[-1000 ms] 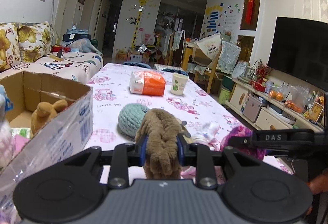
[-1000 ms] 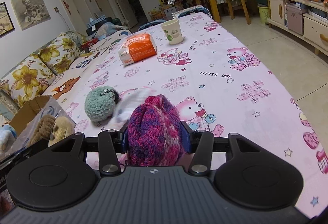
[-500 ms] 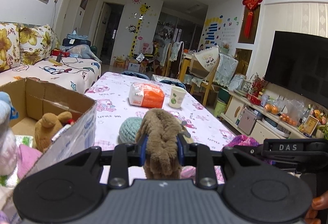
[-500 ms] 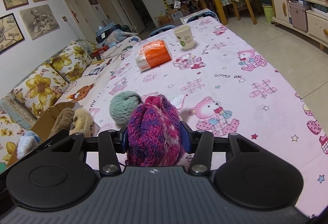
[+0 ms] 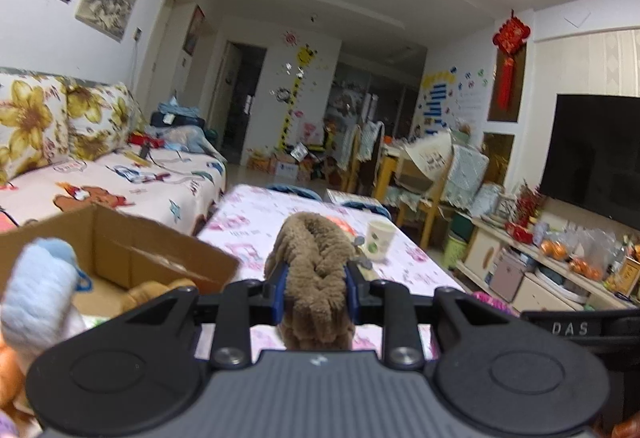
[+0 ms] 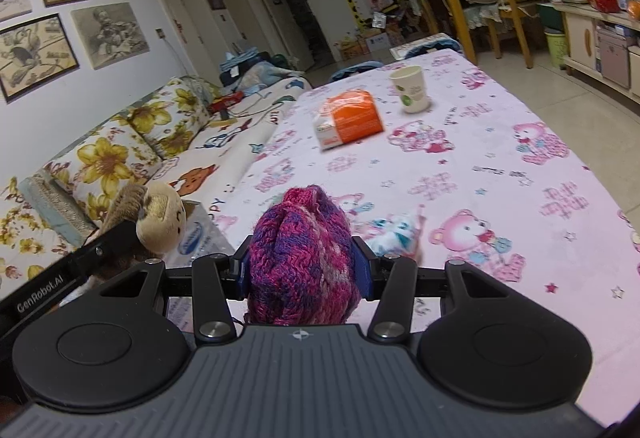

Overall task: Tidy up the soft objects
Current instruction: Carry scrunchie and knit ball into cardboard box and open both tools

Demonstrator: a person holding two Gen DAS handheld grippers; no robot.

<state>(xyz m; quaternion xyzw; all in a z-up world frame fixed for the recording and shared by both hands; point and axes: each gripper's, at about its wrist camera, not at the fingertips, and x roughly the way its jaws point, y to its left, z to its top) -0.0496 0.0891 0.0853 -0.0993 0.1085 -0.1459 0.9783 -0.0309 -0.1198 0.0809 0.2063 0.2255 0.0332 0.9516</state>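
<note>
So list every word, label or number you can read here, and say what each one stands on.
"DAS": on the black bar of the right claw's body, seen from the left wrist.
"GenRobot.AI": on the black bar of the left claw's body, seen from the right wrist.
Tablecloth lettering, orange packet, paper cup, cardboard box logo: too blurred to read.

left gripper (image 5: 315, 280) clamped, right gripper (image 6: 303, 270) gripping
</note>
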